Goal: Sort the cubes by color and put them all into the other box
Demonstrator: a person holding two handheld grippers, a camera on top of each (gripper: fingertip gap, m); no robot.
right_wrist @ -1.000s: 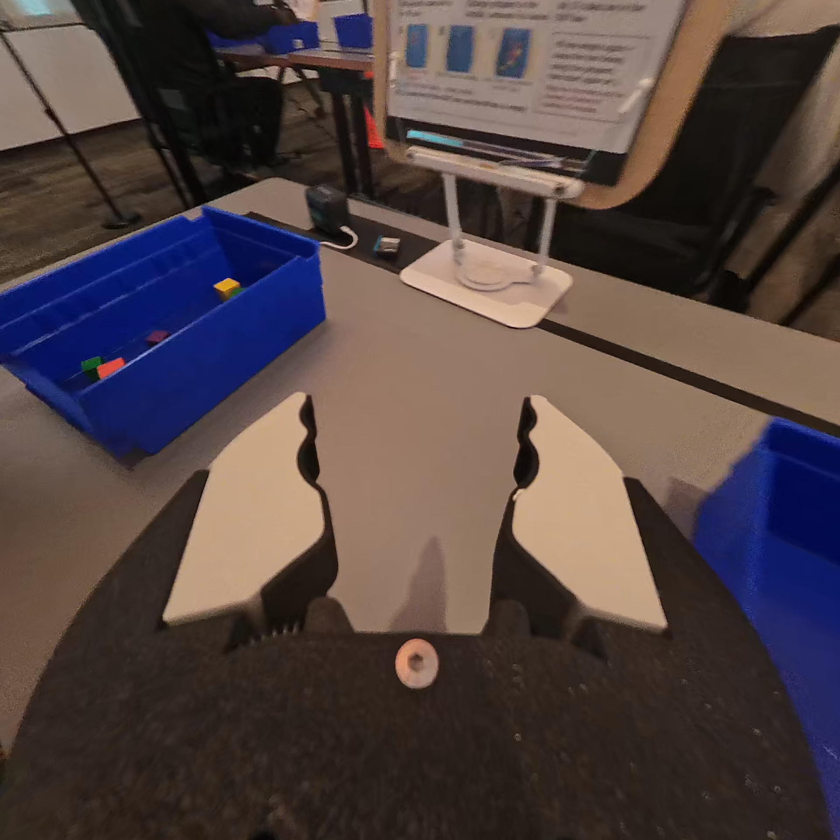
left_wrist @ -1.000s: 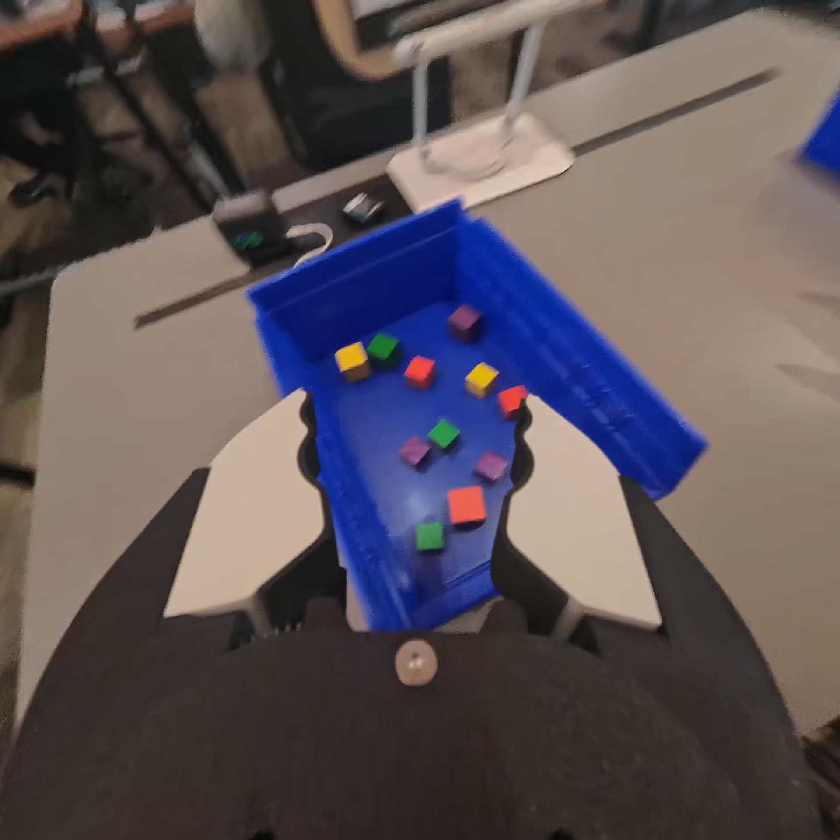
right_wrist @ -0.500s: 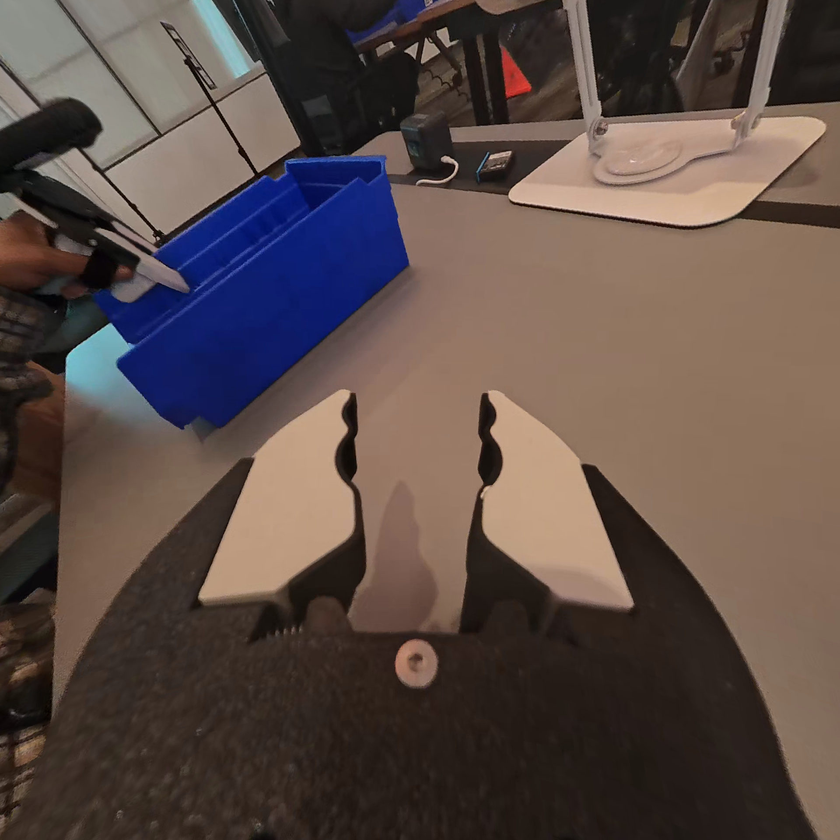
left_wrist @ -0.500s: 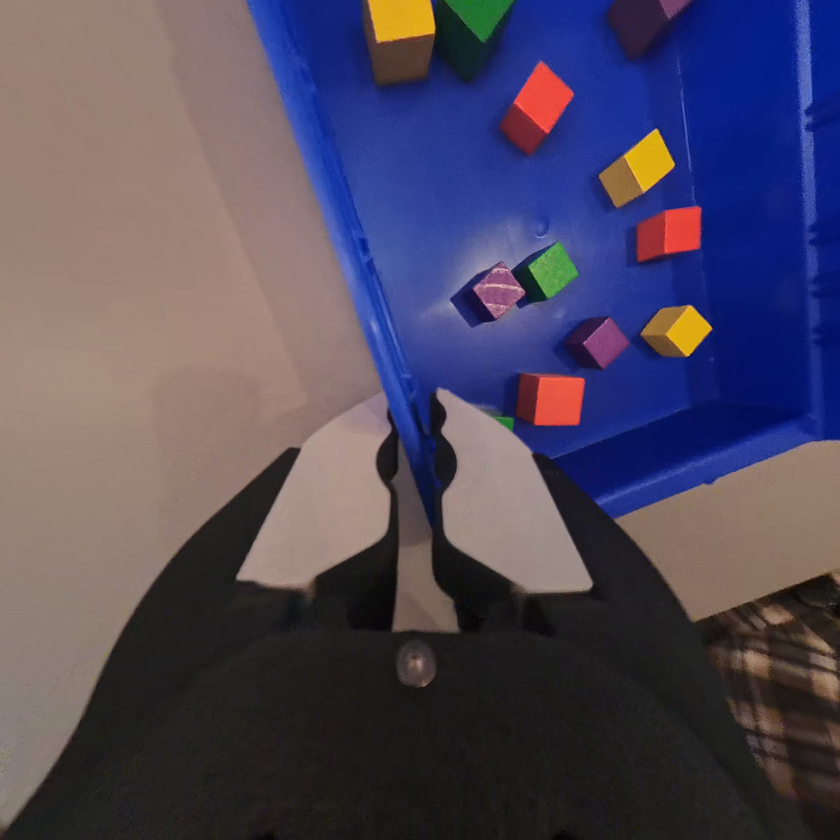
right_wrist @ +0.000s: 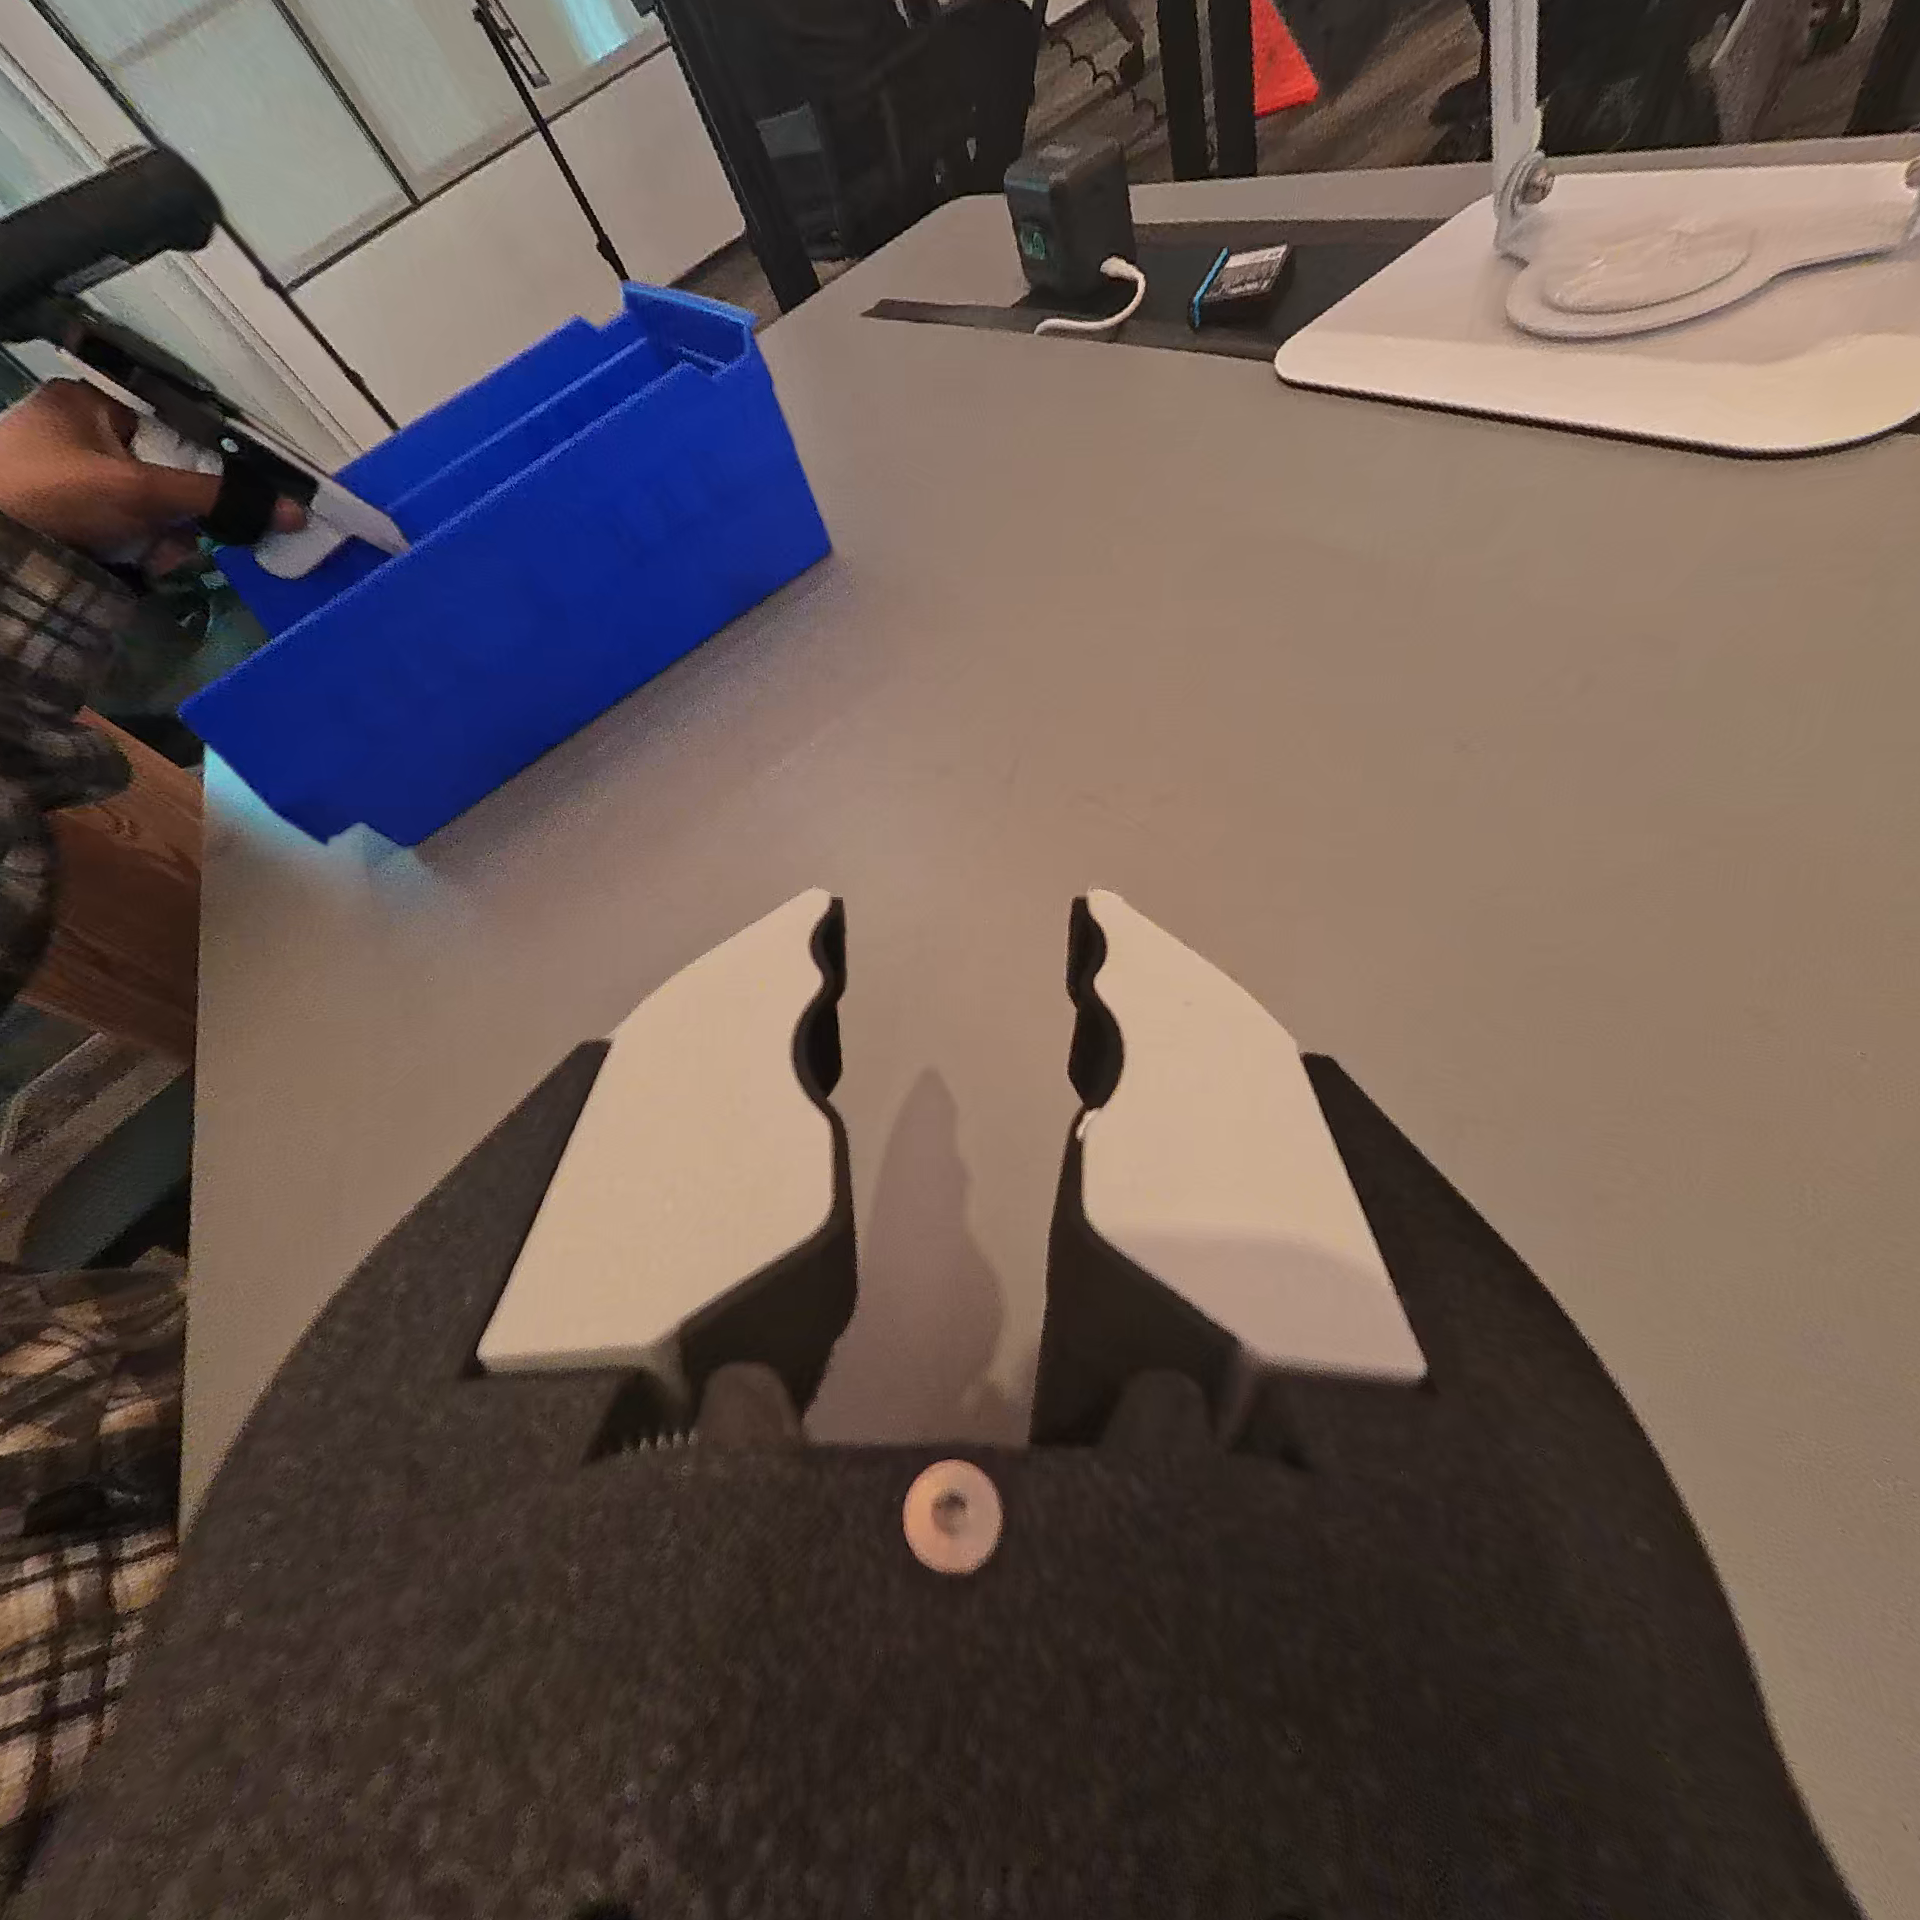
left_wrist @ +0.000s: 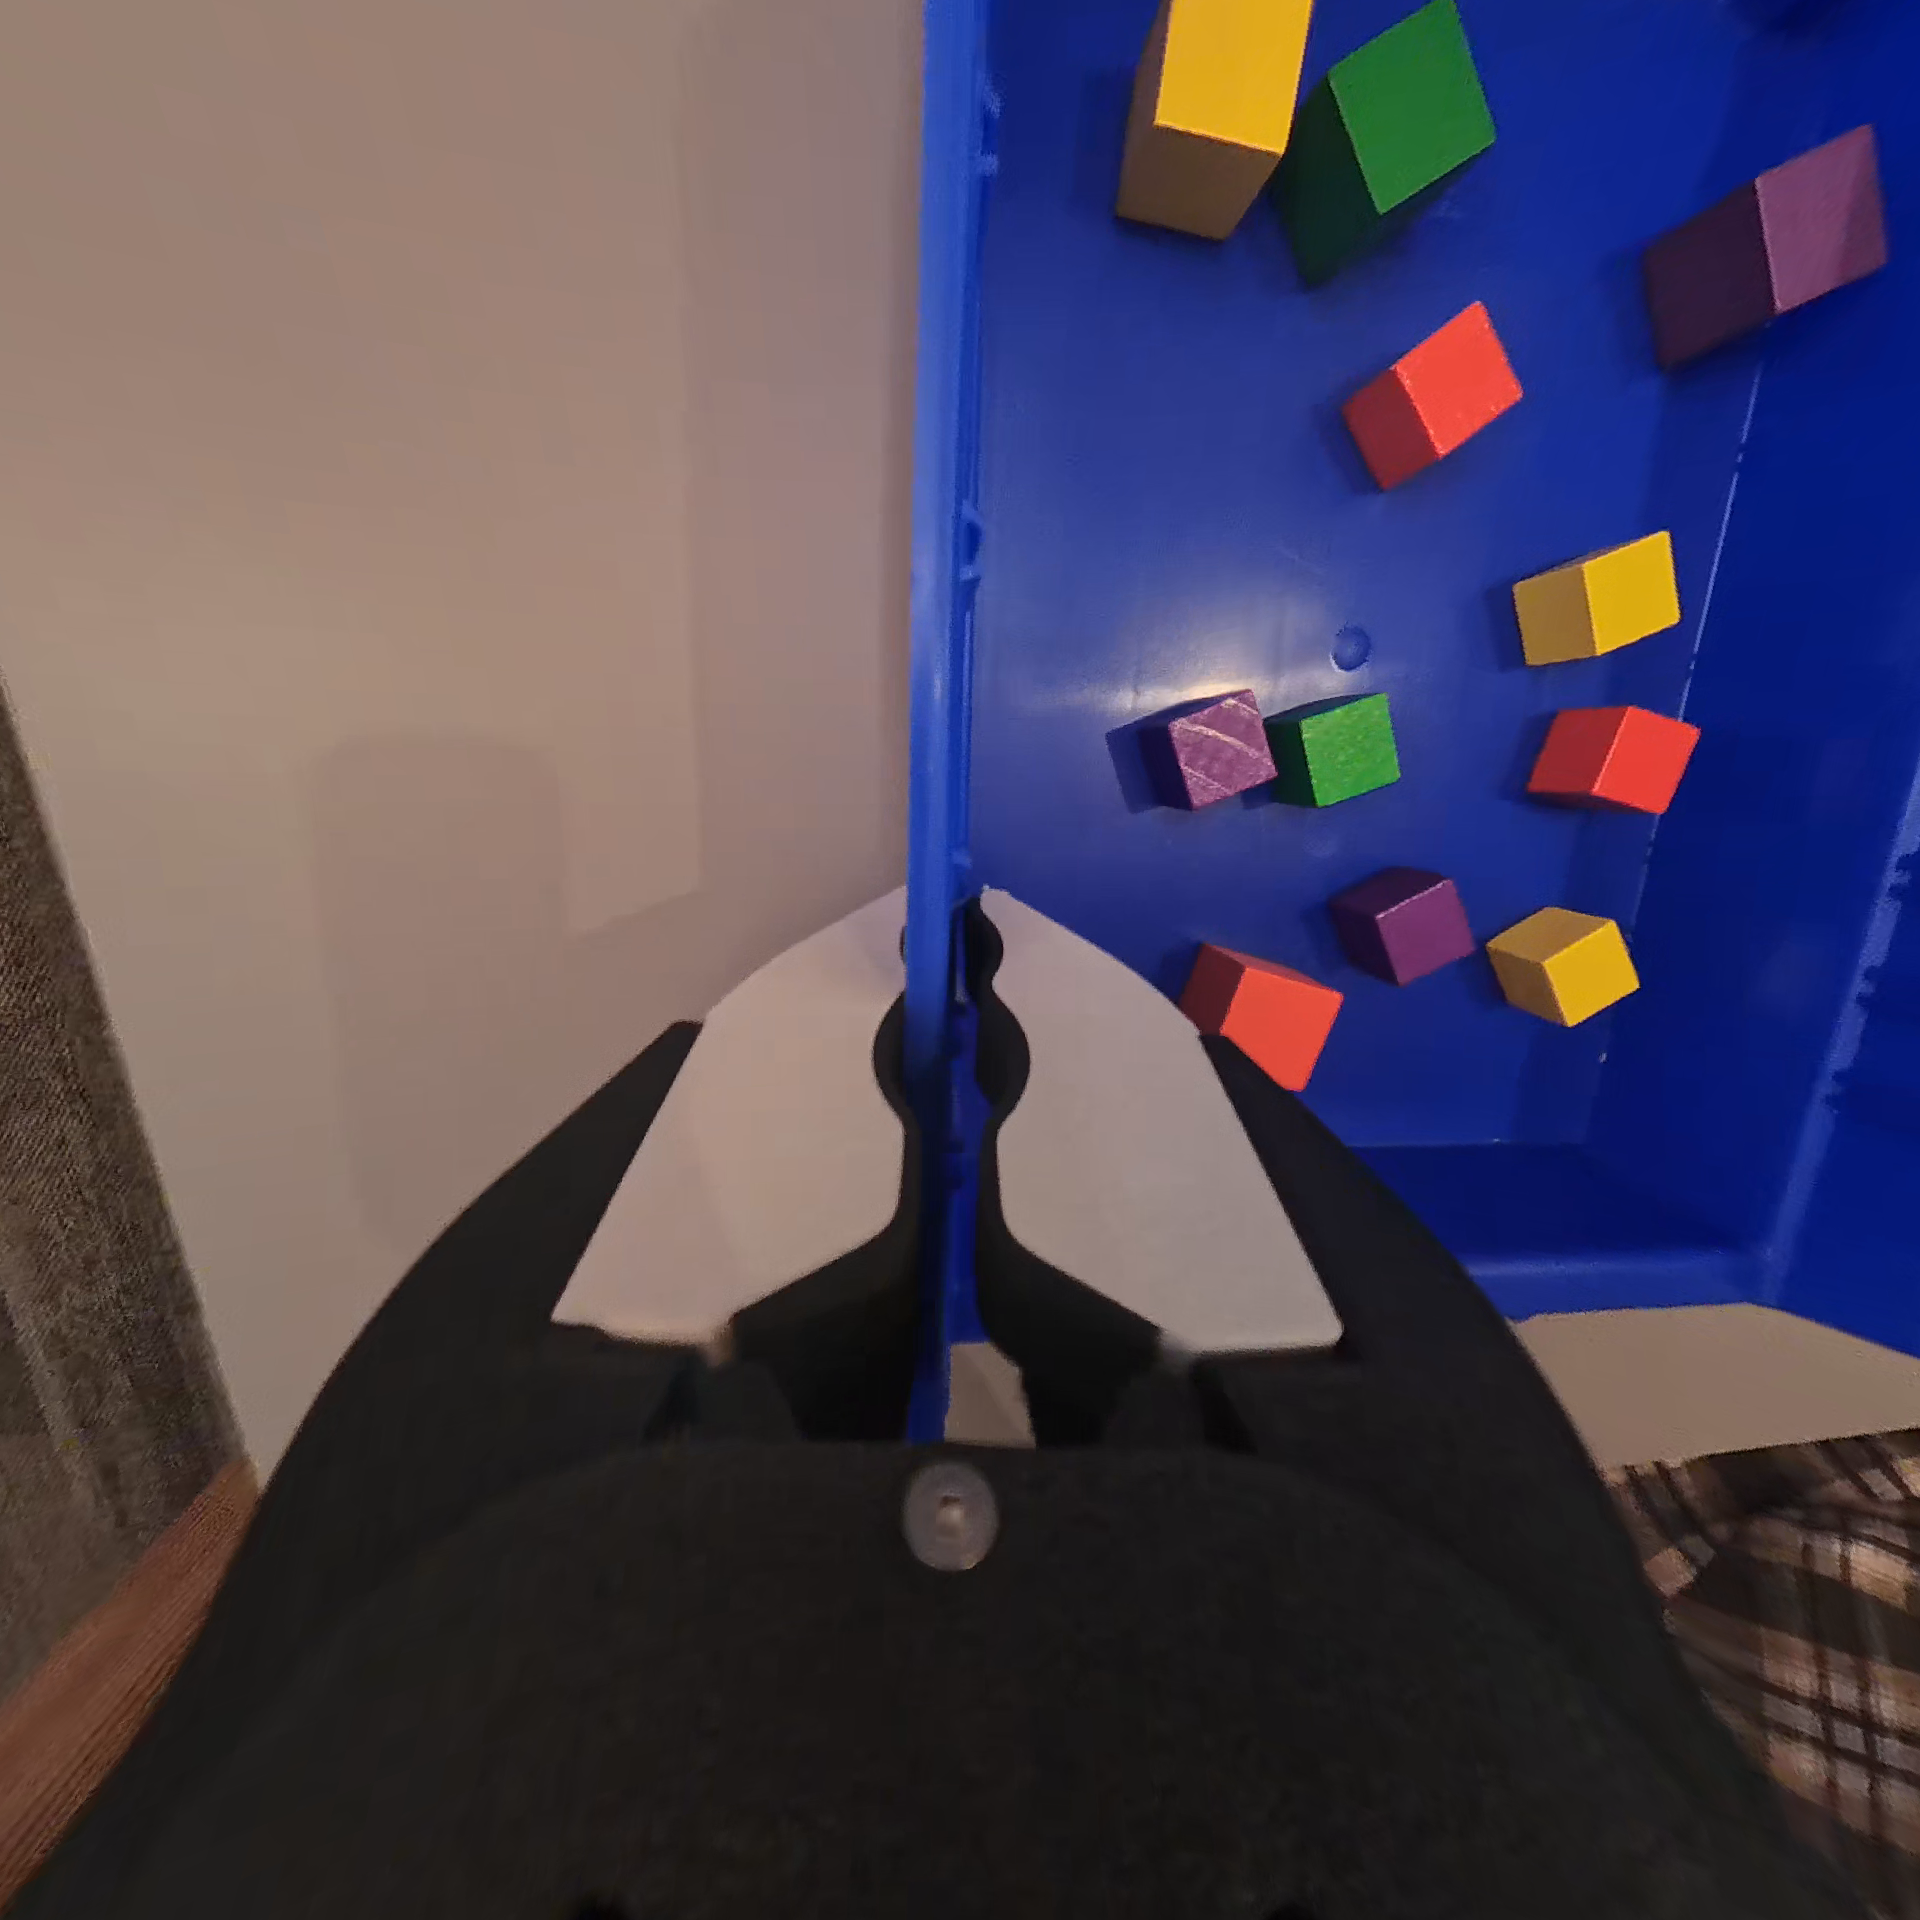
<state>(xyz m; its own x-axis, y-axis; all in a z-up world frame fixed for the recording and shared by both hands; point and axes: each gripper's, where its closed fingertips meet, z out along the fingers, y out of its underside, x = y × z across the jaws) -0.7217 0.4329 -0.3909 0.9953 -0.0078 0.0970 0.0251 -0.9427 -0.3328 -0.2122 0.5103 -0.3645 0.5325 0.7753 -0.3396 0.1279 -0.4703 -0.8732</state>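
A blue box [left_wrist: 1091,540] holds several small cubes: red [left_wrist: 1273,1013], purple [left_wrist: 1216,750], green [left_wrist: 1340,750] and yellow [left_wrist: 1564,964] ones among them. My left gripper [left_wrist: 951,909] is shut on the box's left side wall near its front corner. In the right wrist view the same box [right_wrist: 540,613] stands at the table's left edge, with the left gripper [right_wrist: 332,514] clamped on its wall. My right gripper [right_wrist: 954,909] is open and empty, low over bare grey table to the right of the box. The other box is not in view.
A white stand base [right_wrist: 1621,332], a black charger with a white cable [right_wrist: 1070,223] and a small dark device [right_wrist: 1242,281] lie at the table's back. The table's left edge [right_wrist: 197,935] runs close beside the box. A plaid sleeve [right_wrist: 52,665] is at left.
My left gripper dropped onto the box's left wall and shut on it. The right gripper swung left, away from the second box, and its jaws narrowed a little.
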